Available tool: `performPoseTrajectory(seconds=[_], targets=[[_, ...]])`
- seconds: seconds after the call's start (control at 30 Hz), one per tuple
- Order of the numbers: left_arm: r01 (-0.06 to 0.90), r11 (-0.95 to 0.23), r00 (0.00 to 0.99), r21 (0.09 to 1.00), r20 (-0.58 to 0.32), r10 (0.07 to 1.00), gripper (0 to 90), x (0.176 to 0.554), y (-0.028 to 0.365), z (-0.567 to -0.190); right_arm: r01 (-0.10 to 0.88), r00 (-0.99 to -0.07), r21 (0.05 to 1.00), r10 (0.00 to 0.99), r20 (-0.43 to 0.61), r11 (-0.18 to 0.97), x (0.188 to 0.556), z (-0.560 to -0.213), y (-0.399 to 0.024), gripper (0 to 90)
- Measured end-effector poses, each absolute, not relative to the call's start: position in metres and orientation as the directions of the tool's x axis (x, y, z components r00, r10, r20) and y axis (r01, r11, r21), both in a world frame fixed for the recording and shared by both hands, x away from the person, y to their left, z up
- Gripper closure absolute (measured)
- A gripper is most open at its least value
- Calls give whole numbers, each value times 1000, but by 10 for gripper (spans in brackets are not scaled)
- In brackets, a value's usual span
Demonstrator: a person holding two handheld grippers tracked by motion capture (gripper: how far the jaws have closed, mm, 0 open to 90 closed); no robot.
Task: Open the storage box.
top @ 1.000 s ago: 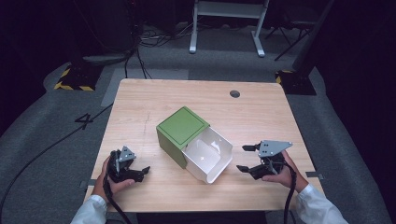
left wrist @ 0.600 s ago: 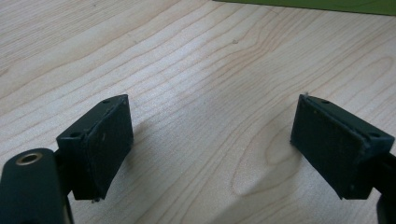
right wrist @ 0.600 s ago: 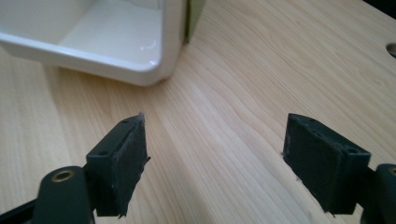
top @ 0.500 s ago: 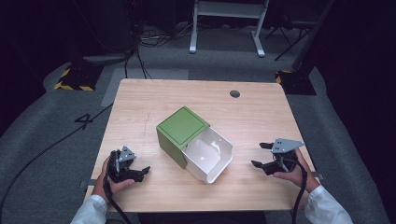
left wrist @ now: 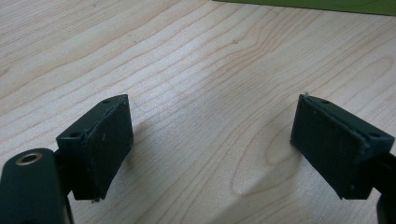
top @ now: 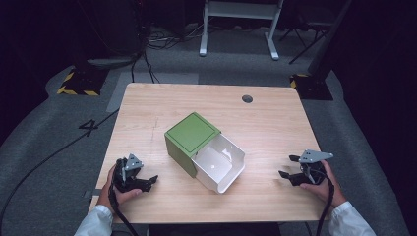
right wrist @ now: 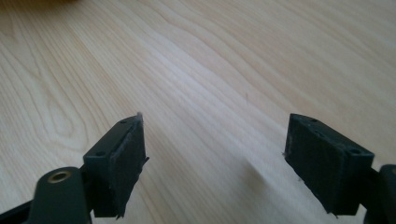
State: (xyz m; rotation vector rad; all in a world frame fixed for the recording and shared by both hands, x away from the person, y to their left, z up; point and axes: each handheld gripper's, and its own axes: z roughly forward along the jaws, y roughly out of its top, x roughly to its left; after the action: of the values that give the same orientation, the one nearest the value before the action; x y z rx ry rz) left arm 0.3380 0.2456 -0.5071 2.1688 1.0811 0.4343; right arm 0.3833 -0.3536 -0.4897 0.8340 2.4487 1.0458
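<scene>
Between the two hands, near the middle of the light wooden table (top: 147, 118), sits the green box-shaped sleeve with a white plastic drawer (top: 204, 150). The drawer is pulled partway out and looks empty from above; I cannot tell whether anything small lies in it.

Long axis of the box: diagonal, from the far left toward the near right. Green sleeve (top: 189, 140) at the far-left end, white drawer (top: 220, 164) projecting from the near-right end, its open top up and its front wall facing toward the person's right hand.

Left tongs (top: 142, 183) rest low on the table at the near-left corner, jaws spread apart with nothing between them. In the left gripper view only bare wood grain lies between the pads, and a strip of the green sleeve (left wrist: 308, 4) runs along the top edge, so these tongs point at the sleeve's side wall, ahead and a little to the right.

Right tongs (top: 291, 167) sit near the right edge, well apart from the drawer, also spread wide and empty, jaws aimed leftward.

Judgement: the left tongs are nearer the box overall; the right tongs face the drawer front. Pushing the drawer home would mean travel along the diagonal, likely with the left bracing the sleeve.
</scene>
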Motion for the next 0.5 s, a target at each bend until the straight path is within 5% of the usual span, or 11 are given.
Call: performPoseTrajectory(seconds=[0.5], targets=[[577, -435, 602, 691, 0, 799, 132, 338, 246, -507, 480, -684, 746, 729, -12, 462, 370, -507, -391, 181]])
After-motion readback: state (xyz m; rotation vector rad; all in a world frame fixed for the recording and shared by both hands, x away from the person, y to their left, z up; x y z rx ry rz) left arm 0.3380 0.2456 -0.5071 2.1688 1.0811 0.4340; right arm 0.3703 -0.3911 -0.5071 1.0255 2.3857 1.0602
